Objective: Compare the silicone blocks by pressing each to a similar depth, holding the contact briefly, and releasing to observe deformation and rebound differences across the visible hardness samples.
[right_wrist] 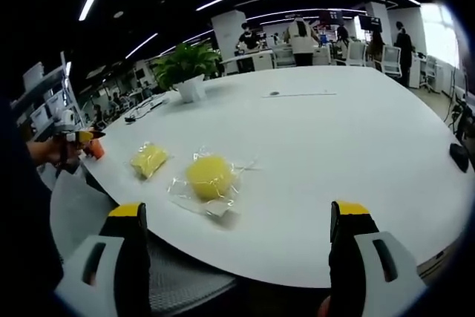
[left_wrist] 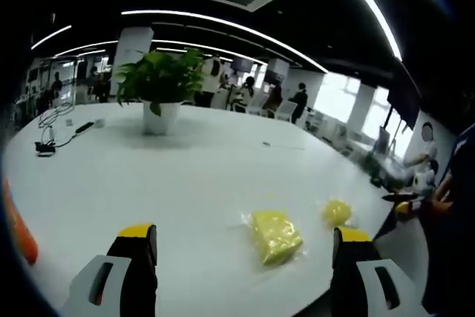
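The big white table (left_wrist: 185, 176) takes up most of what I see, with a potted plant (left_wrist: 162, 87) standing far back on it and a tangle of cables (left_wrist: 56, 135) off toward its far edge. Nearer my edge lie the two yellow silicone samples, each in a clear wrapper: a blocky one (left_wrist: 274, 235) and a rounder one (right_wrist: 210, 177), lying near each other but apart. My left gripper (left_wrist: 241, 257) hangs over the table edge with its jaws spread wide, nothing between them, the blocky sample just ahead. My right gripper (right_wrist: 237, 243) is likewise spread and empty, pulled back off the rim, the rounder sample ahead of it. I judge no pressing is under way yet; this is the approach. The next move calls for bringing one jaw tip down squarely on a sample, to a modest depth. I can read no labels or writing anywhere.
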The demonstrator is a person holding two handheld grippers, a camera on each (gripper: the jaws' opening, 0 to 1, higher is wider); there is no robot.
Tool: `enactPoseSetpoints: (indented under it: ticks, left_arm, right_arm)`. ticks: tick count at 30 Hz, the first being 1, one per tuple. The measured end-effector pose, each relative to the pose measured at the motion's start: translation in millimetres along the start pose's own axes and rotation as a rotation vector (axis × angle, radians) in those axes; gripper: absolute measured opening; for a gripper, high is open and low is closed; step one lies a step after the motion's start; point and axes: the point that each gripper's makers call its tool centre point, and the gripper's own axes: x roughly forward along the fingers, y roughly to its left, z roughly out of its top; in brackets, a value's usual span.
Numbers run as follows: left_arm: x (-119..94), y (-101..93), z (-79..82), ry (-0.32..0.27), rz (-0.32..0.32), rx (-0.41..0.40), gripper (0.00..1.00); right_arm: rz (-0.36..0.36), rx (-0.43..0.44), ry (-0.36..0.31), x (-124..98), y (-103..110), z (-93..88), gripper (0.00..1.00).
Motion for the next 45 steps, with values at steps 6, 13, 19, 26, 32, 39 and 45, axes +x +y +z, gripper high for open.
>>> enactPoseSetpoints:
  ticks: [6,13,19,26,32,39,45]
  left_arm:
    - [8,-0.1,-7.6,0.045,0.006,-0.004,1.00]
    - [20,-6.6,-11.0,0.058,-0.015,-0.029,1.00]
    - [33,-1.5,-11.8,0.067,-0.017,-0.063,0.98]
    - [57,5.7,-14.6,0.098,-0.050,-0.121,0.93]
    - [77,9.4,-21.1,0.138,-0.065,-0.151,0.91]
    - [99,11.7,-32.6,0.172,-0.074,-0.209,0.85]
    - [117,13.1,-44.6,0.225,-0.103,-0.241,0.65]
  right_arm:
    - [0.012,-0.009,0.008,0,2,-1.9,0.96]
    - [0.010,-0.008,0.020,-2,2,-6.3,0.96]
    - [0.002,-0.006,0.019,-3,2,-6.8,0.96]
    - [-0.007,0.005,0.018,-6,2,-10.6,0.96]
    - [-0.015,0.019,0.021,-5,3,-13.9,0.95]
    - [-0.033,0.040,0.005,-10,1,-12.5,0.95]
    - [-0.038,0.040,0.009,-11,0,-12.6,0.94]
